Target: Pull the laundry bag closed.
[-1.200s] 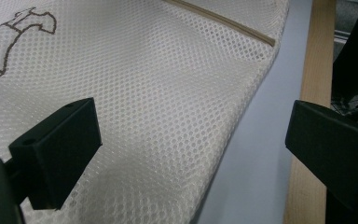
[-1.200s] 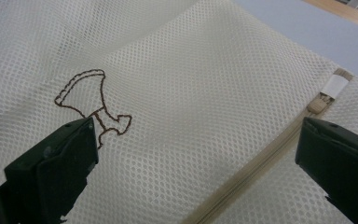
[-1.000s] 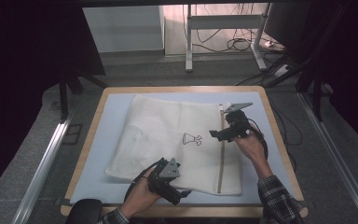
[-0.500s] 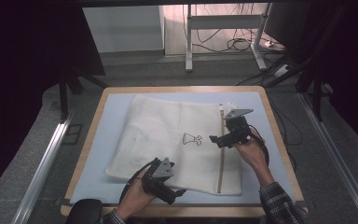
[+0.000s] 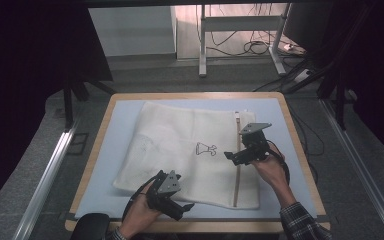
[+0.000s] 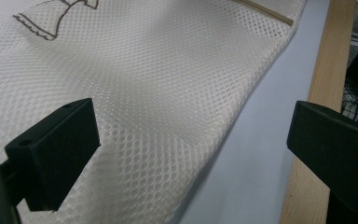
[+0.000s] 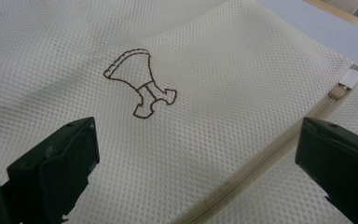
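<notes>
A white mesh laundry bag (image 5: 190, 152) lay flat on a pale blue mat (image 5: 112, 150) that covered a wooden-edged table (image 5: 95, 150). The bag sat near the middle of the mat, slightly turned, with its near edge close to the person's side. A small brown outline drawing (image 5: 206, 148) was stitched near its centre, and a beige zipper (image 5: 237, 165) ran along its right side, from the far edge toward the near one. The zipper's pull (image 7: 348, 80) rested at the far end, under a little white tab. A person's two hands came in from the near side of the table, each holding a black two-jaw gripper. The left gripper (image 5: 180, 207) hovered at the bag's near edge, low over the mat, with its jaws spread wide and nothing between them; in the left gripper view (image 6: 191, 154) the mesh edge and a strip of blue mat lay in the open gap. The right gripper (image 5: 232, 156) was poised over the bag just beside the zipper, about halfway along it, also released, its jaws wide apart and empty. In the right gripper view (image 7: 196, 163) the drawing and the zipper both showed between the jaws. A plaid sleeve (image 5: 300, 225) covered the right forearm.
</notes>
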`<action>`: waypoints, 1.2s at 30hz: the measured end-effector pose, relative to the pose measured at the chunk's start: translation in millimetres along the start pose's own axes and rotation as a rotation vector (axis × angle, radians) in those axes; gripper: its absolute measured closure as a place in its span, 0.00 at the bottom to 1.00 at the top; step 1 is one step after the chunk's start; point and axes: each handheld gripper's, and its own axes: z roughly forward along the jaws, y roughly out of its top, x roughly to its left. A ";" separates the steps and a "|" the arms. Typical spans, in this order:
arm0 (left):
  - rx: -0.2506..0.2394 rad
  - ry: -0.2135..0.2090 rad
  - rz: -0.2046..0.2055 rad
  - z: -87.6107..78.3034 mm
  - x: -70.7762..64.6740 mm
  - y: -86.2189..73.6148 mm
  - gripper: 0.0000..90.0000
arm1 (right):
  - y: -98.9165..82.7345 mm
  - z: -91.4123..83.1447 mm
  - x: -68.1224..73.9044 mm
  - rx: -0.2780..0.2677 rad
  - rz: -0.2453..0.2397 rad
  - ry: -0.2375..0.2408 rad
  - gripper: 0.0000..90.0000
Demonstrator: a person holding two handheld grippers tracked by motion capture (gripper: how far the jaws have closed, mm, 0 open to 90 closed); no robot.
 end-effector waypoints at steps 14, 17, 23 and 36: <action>-0.006 0.031 -0.025 -13.3 6.4 -6.7 0.02 | -10.4 -22.4 11.9 -0.034 -0.004 -0.005 0.00; -0.007 0.040 -0.030 -16.1 7.8 -8.6 0.02 | -13.7 -26.7 14.7 -0.038 -0.003 -0.009 0.00; -0.009 0.057 -0.040 -22.5 10.4 -12.8 0.02 | -22.5 -34.3 19.8 -0.038 -0.006 -0.017 0.00; -0.006 0.097 -0.060 -39.0 14.4 -25.2 0.02 | -45.3 -50.4 30.3 -0.045 -0.012 -0.029 0.00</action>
